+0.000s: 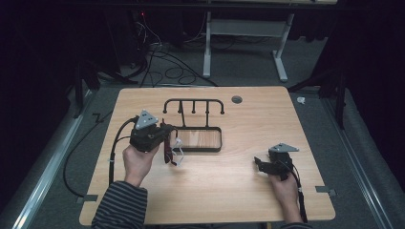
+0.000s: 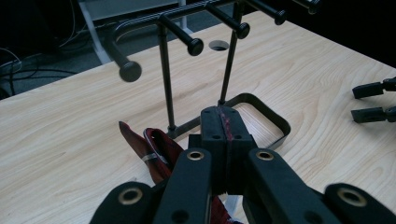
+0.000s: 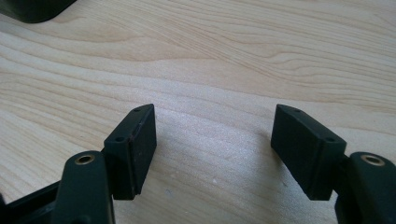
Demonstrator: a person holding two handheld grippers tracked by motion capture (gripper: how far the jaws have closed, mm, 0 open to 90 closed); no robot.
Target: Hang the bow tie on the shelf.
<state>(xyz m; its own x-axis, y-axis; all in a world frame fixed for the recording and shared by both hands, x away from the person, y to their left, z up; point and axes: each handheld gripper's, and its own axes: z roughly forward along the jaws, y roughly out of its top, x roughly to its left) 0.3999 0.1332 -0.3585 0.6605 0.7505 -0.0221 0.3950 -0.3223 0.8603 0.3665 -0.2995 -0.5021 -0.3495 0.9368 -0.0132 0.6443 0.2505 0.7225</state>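
High view: dark red strap (image 1: 168, 151) hanging vertically.

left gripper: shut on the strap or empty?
Shut on the strap: left gripper jaws pressed together, a thin red edge pinched between them, the rest hanging below.

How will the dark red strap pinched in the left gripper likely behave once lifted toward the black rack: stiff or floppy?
Probably floppy: the red strap droops in folds below the shut left gripper. Likely light, since a thin pinch carries it. Its pale clip dangles and may swing or snag on the rack.
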